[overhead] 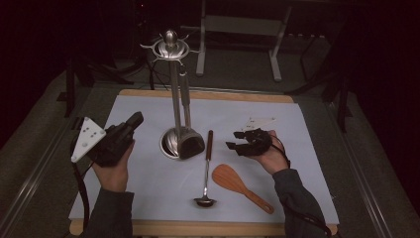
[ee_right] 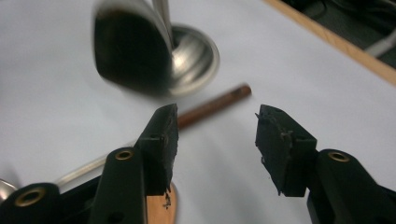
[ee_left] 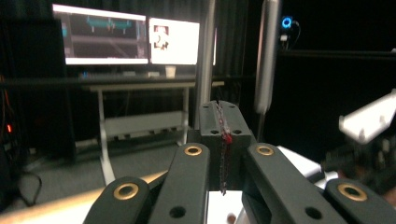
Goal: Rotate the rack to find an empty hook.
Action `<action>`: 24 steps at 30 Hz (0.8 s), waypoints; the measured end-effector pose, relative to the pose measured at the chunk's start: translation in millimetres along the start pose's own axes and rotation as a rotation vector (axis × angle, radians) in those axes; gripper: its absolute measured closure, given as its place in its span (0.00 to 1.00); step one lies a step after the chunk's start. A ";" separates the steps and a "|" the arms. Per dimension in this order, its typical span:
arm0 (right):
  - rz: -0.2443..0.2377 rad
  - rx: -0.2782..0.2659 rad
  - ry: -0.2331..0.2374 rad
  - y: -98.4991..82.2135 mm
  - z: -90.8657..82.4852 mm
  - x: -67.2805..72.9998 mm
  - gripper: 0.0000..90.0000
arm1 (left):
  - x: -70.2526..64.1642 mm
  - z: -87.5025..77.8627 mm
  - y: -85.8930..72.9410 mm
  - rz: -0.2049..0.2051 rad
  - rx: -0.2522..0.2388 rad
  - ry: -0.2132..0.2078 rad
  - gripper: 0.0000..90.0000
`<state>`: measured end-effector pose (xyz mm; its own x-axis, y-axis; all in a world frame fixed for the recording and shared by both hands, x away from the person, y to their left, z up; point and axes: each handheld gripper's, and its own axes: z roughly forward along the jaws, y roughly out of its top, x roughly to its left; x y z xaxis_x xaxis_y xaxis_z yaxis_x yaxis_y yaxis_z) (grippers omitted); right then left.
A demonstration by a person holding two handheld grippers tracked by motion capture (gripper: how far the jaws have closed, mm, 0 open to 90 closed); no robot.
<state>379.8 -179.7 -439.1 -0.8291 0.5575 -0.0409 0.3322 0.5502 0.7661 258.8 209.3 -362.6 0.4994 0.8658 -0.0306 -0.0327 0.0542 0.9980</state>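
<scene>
Wooden-handled ladle point(overhead: 207, 168) lies flat beside wooden spatula point(overhead: 239, 186), bowl nearest.

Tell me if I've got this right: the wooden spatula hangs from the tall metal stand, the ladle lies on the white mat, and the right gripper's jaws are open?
Not quite. The wooden spatula does not hang; the high view shows it lying flat on the white mat, just right of the ladle. A dark-headed utensil hangs from the tall metal stand. The rest holds: the right gripper has its jaws apart with nothing between them.
</scene>
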 end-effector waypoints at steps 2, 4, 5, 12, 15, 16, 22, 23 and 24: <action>0.005 0.010 -0.019 -7.0 4.2 3.2 0.53 | -2.8 10.1 14.1 0.026 -0.027 0.005 1.00; -0.002 0.013 -0.020 -13.8 7.8 6.5 0.52 | -4.5 18.7 24.1 0.034 -0.042 0.008 1.00; -0.006 0.022 -0.026 -16.1 8.7 7.8 0.52 | -4.5 18.7 24.1 0.034 -0.042 0.008 1.00; 0.048 0.023 -0.021 -36.8 10.4 8.5 0.50 | -14.5 47.9 66.6 0.079 -0.086 0.010 1.00; 0.072 0.022 -0.016 -44.6 9.6 5.5 0.50 | -15.3 57.0 77.1 0.088 -0.090 0.019 1.00; 0.088 0.018 -0.009 -48.1 9.3 4.0 0.50 | -15.4 58.7 78.6 0.086 -0.091 0.022 1.00; 0.126 0.015 -0.022 -56.4 5.6 -2.4 0.50 | -16.9 68.3 83.2 0.070 -0.096 0.048 0.99; 0.127 0.013 -0.020 -56.8 5.0 -2.7 0.51 | -16.9 68.3 83.2 0.070 -0.096 0.048 0.99; 0.131 0.011 -0.021 -57.2 4.4 -2.7 0.51 | -16.8 70.8 83.1 0.070 -0.088 0.055 0.99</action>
<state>365.0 -209.9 -485.6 -0.7687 0.6380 0.0455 0.4418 0.4783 0.7590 309.0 164.0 -275.2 0.4455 0.8947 0.0336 -0.1428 0.0340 0.9892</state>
